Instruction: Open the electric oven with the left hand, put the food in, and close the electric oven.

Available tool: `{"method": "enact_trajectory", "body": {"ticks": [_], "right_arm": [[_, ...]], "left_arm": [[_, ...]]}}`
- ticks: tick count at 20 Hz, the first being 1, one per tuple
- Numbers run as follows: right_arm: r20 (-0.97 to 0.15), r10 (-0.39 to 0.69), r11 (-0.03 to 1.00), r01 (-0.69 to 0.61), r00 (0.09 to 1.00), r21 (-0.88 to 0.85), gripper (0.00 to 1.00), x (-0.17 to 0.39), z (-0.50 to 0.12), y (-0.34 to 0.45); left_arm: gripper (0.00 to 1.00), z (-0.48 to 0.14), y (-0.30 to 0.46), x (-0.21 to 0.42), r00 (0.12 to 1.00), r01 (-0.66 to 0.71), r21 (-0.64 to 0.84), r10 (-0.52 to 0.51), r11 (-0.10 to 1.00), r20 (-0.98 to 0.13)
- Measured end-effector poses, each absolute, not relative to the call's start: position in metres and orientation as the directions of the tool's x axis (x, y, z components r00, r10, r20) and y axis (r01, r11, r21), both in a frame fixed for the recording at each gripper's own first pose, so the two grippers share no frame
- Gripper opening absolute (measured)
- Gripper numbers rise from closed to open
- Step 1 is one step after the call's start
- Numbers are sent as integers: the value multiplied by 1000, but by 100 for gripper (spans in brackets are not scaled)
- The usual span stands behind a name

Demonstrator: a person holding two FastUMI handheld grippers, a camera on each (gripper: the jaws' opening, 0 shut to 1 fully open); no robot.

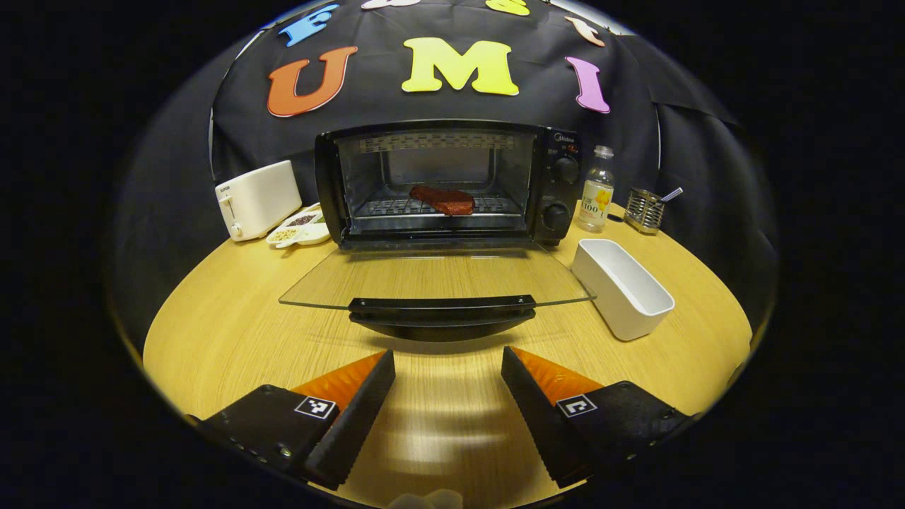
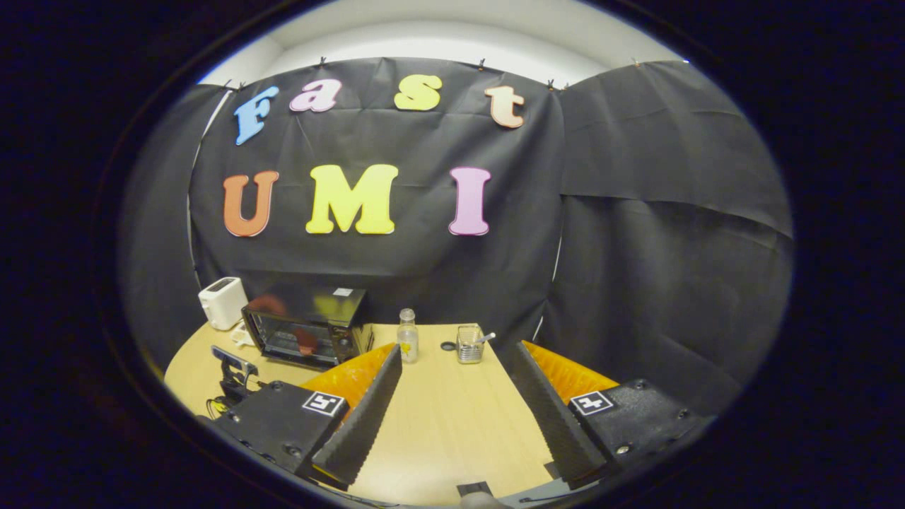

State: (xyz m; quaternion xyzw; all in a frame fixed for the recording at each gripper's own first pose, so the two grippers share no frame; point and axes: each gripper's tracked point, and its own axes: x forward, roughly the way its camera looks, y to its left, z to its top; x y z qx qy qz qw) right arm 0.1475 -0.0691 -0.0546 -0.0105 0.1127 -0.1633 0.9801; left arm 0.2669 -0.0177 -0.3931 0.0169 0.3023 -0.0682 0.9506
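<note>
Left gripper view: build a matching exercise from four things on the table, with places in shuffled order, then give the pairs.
Things:
1. food
2. toaster
3. white tub
4. bottle

Places:
A. beside the oven's knobs
B. right of the open glass door
C. on the oven rack
D. left of the oven

Pairs: 1-C, 2-D, 3-B, 4-A

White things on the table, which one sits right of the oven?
The rectangular white tub, open-topped, by the oven door; the white toaster stands left.
</note>
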Motion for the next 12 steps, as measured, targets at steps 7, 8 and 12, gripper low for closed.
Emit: {"method": "enact_trajectory", "body": {"ticks": [7, 8, 12], "right_arm": [[-236, -364, 931, 361, 901, -60, 100, 135, -58, -83], [-237, -369, 929, 367, 899, -55, 100, 134, -59, -85], [-236, -380, 924, 378, 894, -57, 100, 128, -60, -87]], "left_arm": [[97, -403, -18, 287, 802, 137, 0, -111, 991, -586], [97, -403, -18, 288, 798, 136, 1, -109, 991, -593], [98, -395, -21, 288, 805, 140, 1, -113, 990, -583]]}}
